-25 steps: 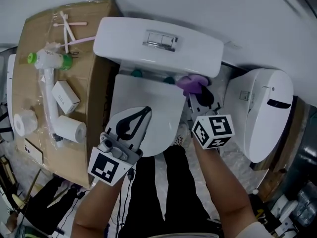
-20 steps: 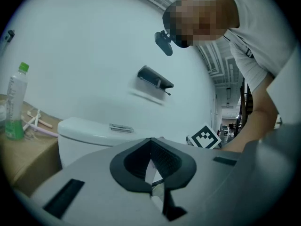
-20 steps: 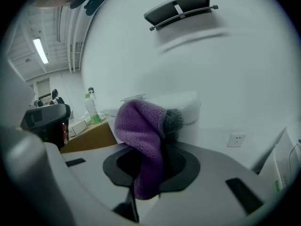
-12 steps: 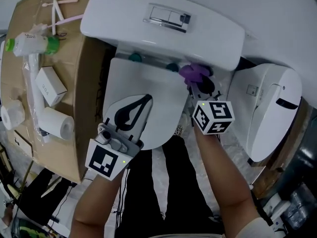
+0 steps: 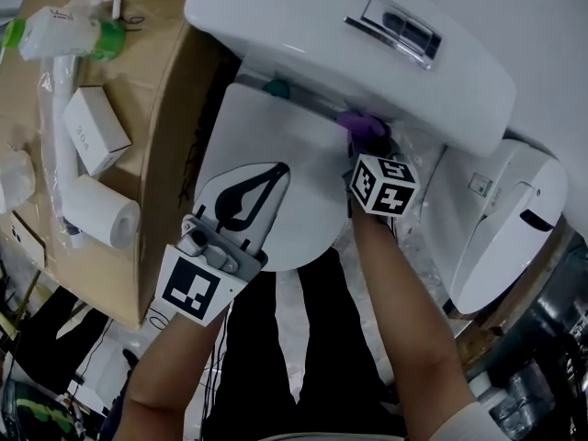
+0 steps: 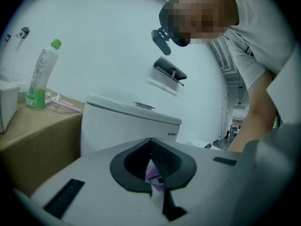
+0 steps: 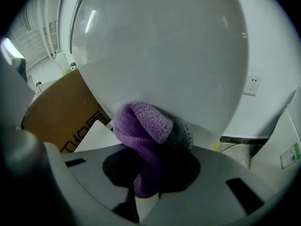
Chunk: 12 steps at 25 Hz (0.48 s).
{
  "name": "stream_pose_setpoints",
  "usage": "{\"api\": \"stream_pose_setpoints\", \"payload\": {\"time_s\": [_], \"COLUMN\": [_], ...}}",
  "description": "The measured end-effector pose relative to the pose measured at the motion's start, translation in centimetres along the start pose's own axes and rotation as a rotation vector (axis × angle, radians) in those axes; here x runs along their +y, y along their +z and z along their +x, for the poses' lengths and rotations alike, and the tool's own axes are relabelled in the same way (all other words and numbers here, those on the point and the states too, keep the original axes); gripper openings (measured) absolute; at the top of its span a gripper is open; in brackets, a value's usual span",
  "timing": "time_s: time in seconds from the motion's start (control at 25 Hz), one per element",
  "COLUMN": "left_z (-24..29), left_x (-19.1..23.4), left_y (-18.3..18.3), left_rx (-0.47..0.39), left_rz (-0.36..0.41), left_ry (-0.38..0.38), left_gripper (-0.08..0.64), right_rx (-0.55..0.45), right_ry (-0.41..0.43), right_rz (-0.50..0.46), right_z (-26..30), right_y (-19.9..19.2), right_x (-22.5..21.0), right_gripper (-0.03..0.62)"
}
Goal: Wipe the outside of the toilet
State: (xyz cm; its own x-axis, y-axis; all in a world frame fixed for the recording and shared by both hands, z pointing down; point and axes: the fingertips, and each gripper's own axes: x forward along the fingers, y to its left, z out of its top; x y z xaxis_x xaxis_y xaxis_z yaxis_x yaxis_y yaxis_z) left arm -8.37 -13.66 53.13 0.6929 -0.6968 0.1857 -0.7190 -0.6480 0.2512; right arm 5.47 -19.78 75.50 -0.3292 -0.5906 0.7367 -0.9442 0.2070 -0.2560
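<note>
The white toilet stands with its lid (image 5: 294, 145) down and its tank (image 5: 340, 58) behind. My right gripper (image 5: 365, 143) is shut on a purple cloth (image 5: 361, 123), which it presses into the corner between the lid's rear right and the tank. In the right gripper view the purple cloth (image 7: 141, 126) bulges out of the jaws against the tank's curved white side (image 7: 164, 55). Over the front left of the lid hovers my left gripper (image 5: 268, 177), shut and holding nothing. The left gripper view looks across the lid at the tank (image 6: 127, 121).
A cardboard box (image 5: 156, 90) flanks the toilet's left side and carries a toilet roll (image 5: 101, 211), a small white carton (image 5: 96, 131) and a green-capped bottle (image 5: 64, 35). Another white fixture (image 5: 501, 228) stands close on the right. The person's black-trousered legs (image 5: 303, 338) are below the bowl.
The right gripper has carried the purple cloth farther back, in under the tank's edge. The head camera has come closer and tilted. The left gripper has kept its place over the lid.
</note>
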Motion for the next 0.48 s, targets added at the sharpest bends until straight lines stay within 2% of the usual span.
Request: {"api": "stream_pose_setpoints", "payload": {"time_s": [0.28, 0.48], "left_z": [-1.8, -3.4], "left_x": [2.1, 2.8], "left_y": [0.6, 1.3], "left_rx": [-0.021, -0.034], "left_rz": [-0.012, -0.012], "left_ry": [0.045, 0.056], "left_gripper": [0.006, 0.006], "right_rx": [0.041, 0.056], "right_ry": [0.011, 0.079], "right_rz": [-0.046, -0.087], "right_z": [2.8, 5.1], "right_y": [0.8, 1.9], "right_x": [4.0, 8.6], "right_gripper": [0.084, 0.084]}}
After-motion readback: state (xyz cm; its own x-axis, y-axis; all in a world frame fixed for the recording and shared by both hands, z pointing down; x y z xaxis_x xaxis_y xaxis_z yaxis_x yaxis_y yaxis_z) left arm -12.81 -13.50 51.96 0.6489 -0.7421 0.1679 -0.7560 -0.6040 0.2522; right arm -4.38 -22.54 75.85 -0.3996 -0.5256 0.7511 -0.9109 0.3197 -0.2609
